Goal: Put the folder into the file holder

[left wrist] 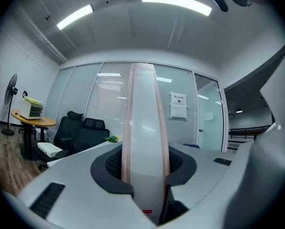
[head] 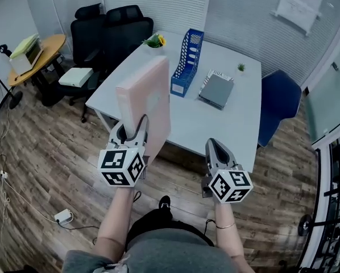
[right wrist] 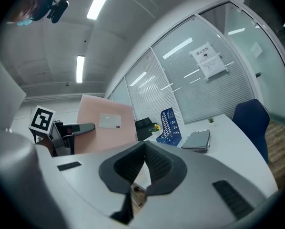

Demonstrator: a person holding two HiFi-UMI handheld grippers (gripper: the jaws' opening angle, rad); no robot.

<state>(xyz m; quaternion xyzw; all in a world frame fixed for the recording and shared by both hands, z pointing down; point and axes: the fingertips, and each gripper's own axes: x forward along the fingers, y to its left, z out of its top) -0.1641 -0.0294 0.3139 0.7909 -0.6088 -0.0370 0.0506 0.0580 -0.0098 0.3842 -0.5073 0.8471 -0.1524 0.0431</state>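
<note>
Folder (head: 147,95) gripped upright by left tongs (head: 133,128) | right tongs (head: 214,145) clenched, empty | file holder (head: 187,61) on table (head: 215,124)

The head view looks steeply down from well short of the blue perforated plastic file holder (head: 187,61), which stands far up its frame. The left gripper view rides low and tilts up toward the slatted white blinds (left wrist: 109,109) behind the holder. A flat pink folder (left wrist: 145,142), edge-on and very near the lens, hides the holder. The right gripper view faces the holder from its near side, at middle distance, also tilted upward. All three views share the black office chairs (head: 110,27) left of the holder.
</note>
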